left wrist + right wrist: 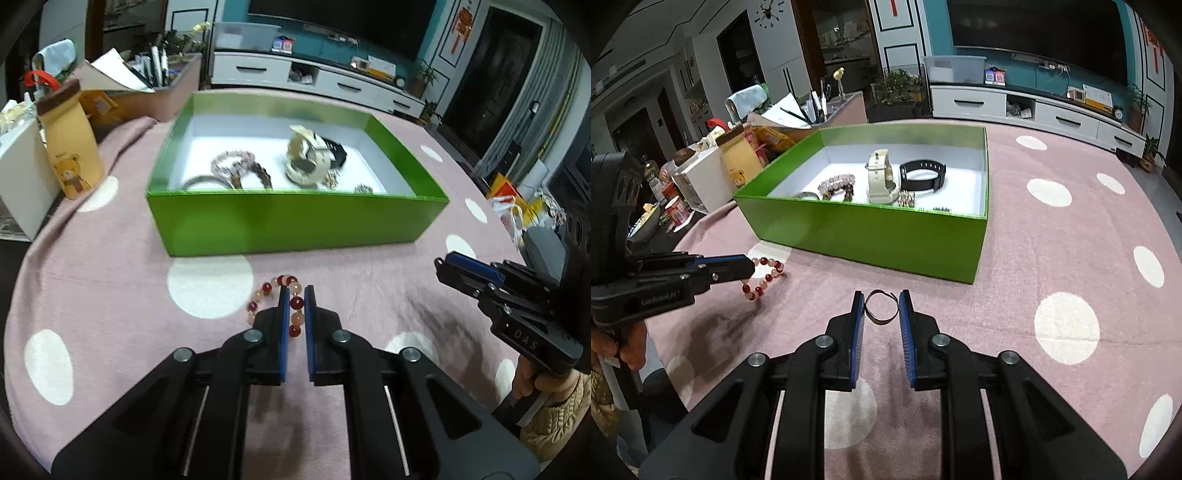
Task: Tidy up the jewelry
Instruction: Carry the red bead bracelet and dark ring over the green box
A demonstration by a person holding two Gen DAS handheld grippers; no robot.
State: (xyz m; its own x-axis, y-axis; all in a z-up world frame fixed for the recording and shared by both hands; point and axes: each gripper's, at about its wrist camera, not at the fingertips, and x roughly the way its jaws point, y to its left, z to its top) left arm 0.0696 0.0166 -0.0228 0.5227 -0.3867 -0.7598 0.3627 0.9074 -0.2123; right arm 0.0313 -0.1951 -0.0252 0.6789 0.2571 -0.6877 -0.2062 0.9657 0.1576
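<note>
I have the left claw (296, 295) clenched on the red and peach bead bracelet (275, 301), gripping one side of the loop while the rest hangs free just over the pink spotted surface (110, 295); from the right wrist view the dangling part looks barely clear of the cloth. My right claw (881, 308) is pinched on a thin open metal bangle (881, 307), its two sides pressed by the pads, short of the green box (871, 232).

The box already holds two watches (881, 181), beaded bracelets (836, 184) and some smaller pieces, so both loads most likely belong in there.

What worries me: the bracelet is held by only a few beads, and round beads can roll out from between flat pads if I swing too fast; the hanging loop could also snag on the near wall of the box if I carry it in too low. The bangle is springy and open-ended; any extra squeeze may flip it out sideways. Both claws aim at the same box, so they could collide over it.
</note>
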